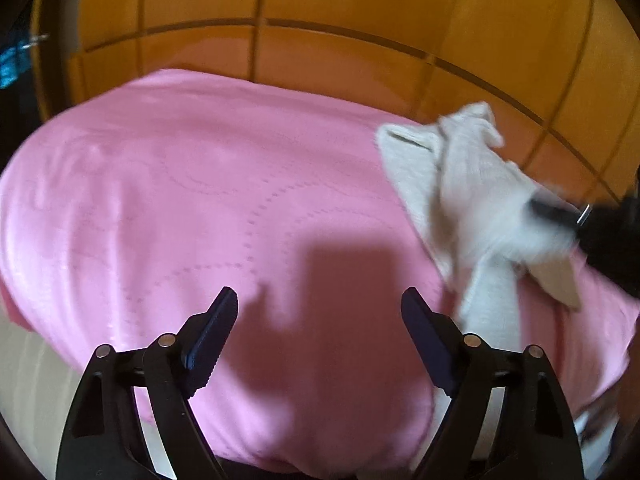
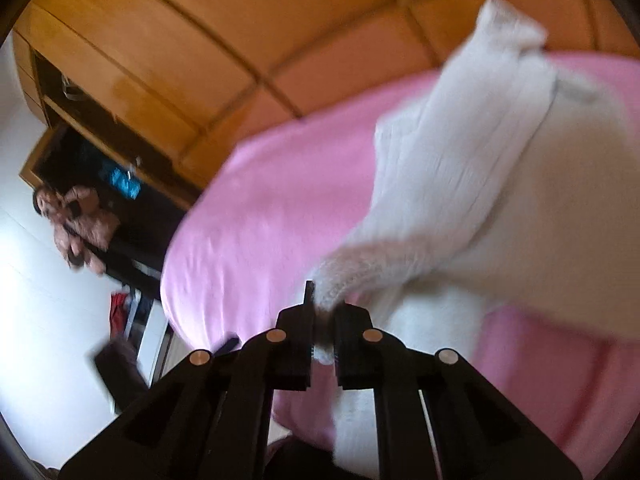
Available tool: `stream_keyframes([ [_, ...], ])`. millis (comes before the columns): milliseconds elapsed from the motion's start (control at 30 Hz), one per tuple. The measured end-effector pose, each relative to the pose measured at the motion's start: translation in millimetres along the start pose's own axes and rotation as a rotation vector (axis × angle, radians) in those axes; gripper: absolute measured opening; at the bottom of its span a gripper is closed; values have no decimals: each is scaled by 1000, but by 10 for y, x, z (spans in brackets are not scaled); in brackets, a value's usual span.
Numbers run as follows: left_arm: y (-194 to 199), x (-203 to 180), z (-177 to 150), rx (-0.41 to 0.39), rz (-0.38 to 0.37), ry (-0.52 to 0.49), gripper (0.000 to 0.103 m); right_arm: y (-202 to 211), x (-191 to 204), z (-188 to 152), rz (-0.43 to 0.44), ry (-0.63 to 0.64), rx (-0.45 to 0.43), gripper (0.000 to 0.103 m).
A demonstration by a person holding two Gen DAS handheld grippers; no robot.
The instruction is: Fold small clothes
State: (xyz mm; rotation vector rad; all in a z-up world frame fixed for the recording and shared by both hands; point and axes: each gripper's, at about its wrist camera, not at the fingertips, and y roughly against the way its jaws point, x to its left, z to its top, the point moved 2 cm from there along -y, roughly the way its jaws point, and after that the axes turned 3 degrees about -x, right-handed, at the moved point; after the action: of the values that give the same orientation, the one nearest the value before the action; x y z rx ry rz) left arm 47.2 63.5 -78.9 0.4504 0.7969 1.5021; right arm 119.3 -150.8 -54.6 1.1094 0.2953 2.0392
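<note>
A small white knit garment (image 1: 452,184) lies rumpled on the right side of a pink bedspread (image 1: 192,184). My left gripper (image 1: 318,320) is open and empty, hovering above the near middle of the spread, left of the garment. My right gripper (image 2: 323,320) is shut on an edge of the white garment (image 2: 480,168) and lifts it off the pink bedspread (image 2: 260,208); the cloth hangs blurred in front of the camera. The right gripper also shows in the left wrist view (image 1: 560,212), dark and blurred, at the garment's right end.
An orange wooden wardrobe (image 1: 320,8) stands behind the bed. In the right wrist view an open dark wardrobe section (image 2: 100,168) holds clothes, with a person's reflection (image 2: 76,216) at the left. A white wall and floor lie left of the bed.
</note>
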Motion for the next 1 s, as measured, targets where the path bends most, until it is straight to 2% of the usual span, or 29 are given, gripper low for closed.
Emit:
stream_keyframes([
  [167,2,-289,-36,17,-164,-81,83,793,-417,406,-151,-22,-217,7],
  [267,-20,-480,-55,34,-202,-156,83,1213,-859,607,-270,-104,-331,7],
  [300,-41,-510,-65,42,-204,-167,83,1375,-1047,678,-333,-129,-376,7],
  [400,-222,-608,-134,123,-233,-182,67,1669,-1484,755,-446,-206,-443,7],
  [467,-358,-635,-188,173,-248,-173,51,1835,-1837,819,-539,-263,-470,7],
  [500,-420,-643,-196,194,-253,-171,38,1888,-1994,841,-581,-296,-482,7],
  [567,-477,-674,-186,198,-260,-173,21,1965,-2237,877,-627,-350,-497,7],
  [600,-468,-684,-149,194,-279,-172,5,1984,-2336,865,-649,-374,-502,7],
  [633,-426,-670,-107,188,-297,-163,5,2005,-2460,896,-675,-402,-507,7],
  [800,-222,-405,538,60,-337,-72,5,2078,-2791,974,-762,-468,-515,7],
  [867,-186,-195,915,-8,-298,-22,5,2206,-2903,939,-782,-479,-521,7],
  [1000,-198,317,1677,-125,-150,50,5,2181,-3021,958,-810,-486,-514,7],
])
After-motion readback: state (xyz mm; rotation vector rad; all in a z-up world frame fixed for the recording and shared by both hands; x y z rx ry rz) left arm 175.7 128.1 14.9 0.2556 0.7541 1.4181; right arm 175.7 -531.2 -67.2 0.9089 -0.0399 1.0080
